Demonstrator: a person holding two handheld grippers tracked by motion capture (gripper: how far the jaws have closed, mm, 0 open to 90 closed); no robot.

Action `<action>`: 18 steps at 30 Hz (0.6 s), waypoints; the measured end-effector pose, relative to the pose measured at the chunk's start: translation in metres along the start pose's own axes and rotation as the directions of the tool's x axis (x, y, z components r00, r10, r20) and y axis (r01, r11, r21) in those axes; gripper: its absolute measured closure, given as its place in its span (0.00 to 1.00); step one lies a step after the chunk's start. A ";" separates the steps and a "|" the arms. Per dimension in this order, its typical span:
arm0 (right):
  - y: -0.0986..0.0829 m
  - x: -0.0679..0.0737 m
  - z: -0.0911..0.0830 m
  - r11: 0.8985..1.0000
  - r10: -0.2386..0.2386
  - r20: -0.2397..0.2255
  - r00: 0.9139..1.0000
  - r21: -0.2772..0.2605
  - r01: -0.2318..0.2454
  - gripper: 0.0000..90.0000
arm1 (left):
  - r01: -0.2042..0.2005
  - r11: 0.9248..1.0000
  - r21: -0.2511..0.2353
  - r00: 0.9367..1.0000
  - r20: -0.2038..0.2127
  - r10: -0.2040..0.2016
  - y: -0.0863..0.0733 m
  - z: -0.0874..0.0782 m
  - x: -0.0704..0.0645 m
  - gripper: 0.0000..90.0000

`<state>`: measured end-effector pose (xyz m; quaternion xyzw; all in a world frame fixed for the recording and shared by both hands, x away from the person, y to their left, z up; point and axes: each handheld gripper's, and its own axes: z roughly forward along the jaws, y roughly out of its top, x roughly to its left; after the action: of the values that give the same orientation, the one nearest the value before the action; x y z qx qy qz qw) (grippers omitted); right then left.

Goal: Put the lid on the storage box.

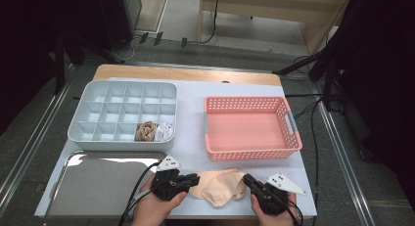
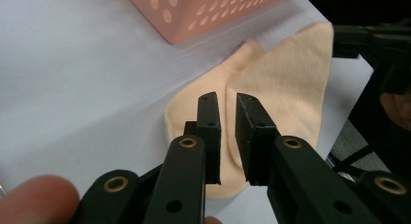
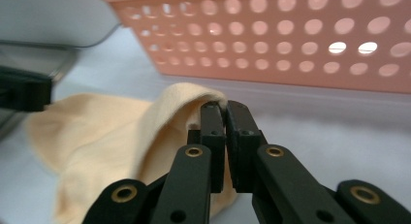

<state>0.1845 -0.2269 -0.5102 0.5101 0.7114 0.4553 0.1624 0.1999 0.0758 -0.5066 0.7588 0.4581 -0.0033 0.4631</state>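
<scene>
The right gripper (image 3: 225,106) has its jaws pinched on one edge of the peach sock (image 1: 219,185) lying on the bench (image 1: 191,138), while the left gripper (image 2: 226,107), jaws a little apart over the other end, probably needs to close and fold it.

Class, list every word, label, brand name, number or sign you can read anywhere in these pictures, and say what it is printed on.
There are none to read: no print shows on the pink basket, the grey compartment box, the metal tray, the peach sock, or either gripper, left gripper and right gripper.
</scene>
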 end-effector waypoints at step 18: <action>-0.028 -0.021 -0.016 0.983 0.172 0.031 0.985 -0.070 -0.170 0.78 | -0.203 0.979 -0.010 0.977 0.072 0.203 -0.032 0.011 -0.039 0.70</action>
<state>0.1661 -0.2552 -0.5296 0.5719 0.6463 0.4815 0.1529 0.1597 0.0460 -0.5189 0.8002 0.3610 0.0169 0.4786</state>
